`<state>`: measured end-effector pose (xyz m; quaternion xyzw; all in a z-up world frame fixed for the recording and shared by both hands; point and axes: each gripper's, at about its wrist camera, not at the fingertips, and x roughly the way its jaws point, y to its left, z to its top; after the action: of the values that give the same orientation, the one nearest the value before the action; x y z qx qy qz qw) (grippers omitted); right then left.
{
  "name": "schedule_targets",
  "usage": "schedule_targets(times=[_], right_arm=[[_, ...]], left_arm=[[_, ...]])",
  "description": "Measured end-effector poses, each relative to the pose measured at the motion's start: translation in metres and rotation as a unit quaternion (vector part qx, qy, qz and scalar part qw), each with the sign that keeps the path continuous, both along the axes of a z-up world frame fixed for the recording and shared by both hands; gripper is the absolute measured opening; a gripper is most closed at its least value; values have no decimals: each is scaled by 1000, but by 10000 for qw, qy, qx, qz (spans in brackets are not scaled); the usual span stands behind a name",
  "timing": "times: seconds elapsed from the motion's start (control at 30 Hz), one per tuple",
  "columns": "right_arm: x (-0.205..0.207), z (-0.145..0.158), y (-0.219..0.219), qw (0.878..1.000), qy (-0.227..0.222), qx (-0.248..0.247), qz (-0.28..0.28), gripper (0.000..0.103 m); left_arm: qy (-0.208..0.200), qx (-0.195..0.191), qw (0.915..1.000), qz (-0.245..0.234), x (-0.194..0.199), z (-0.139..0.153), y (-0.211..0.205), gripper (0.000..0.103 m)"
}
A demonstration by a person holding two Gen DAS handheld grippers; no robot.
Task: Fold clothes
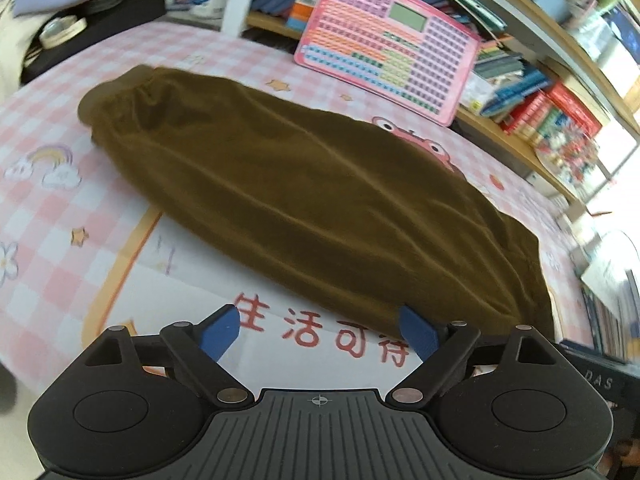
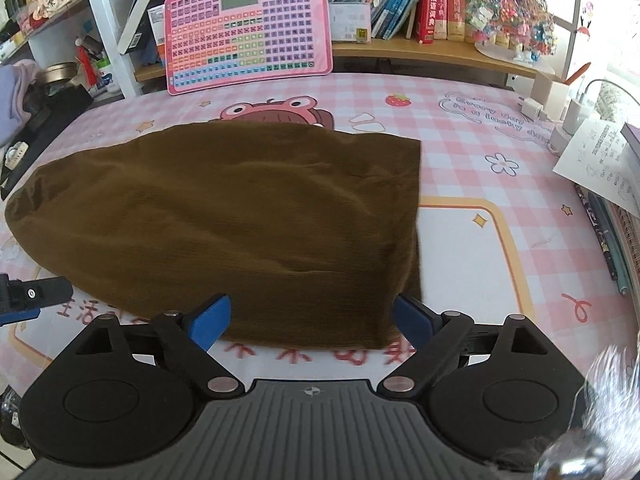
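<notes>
An olive-brown pair of trousers (image 1: pixel 304 200) lies folded lengthwise on the pink checked tablecloth (image 1: pixel 52 216), its cuffed end at the far left. It also shows in the right wrist view (image 2: pixel 240 224). My left gripper (image 1: pixel 320 330) is open and empty, just in front of the garment's near edge, over red printed characters. My right gripper (image 2: pixel 310 322) is open and empty, its blue fingers (image 2: pixel 210 322) on either side of the garment's near right corner. The left gripper's tip (image 2: pixel 24 296) shows at the left edge of the right wrist view.
A pink keyboard-like toy tablet (image 2: pixel 248 28) leans against a bookshelf (image 2: pixel 400 0) at the table's back. Black items and a tape roll (image 1: pixel 60 32) lie at the far left. Papers, pens and chargers (image 2: pixel 600 160) lie at the right edge.
</notes>
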<state>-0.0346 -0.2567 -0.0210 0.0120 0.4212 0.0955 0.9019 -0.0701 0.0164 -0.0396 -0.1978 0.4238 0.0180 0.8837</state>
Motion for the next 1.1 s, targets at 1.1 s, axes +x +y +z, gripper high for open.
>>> schedule_targets(times=[1.1], right_arm=[[15, -11, 170, 9979, -288, -579, -85, 88]], left_arm=[[99, -3473, 9160, 2007, 27, -62, 214, 88]])
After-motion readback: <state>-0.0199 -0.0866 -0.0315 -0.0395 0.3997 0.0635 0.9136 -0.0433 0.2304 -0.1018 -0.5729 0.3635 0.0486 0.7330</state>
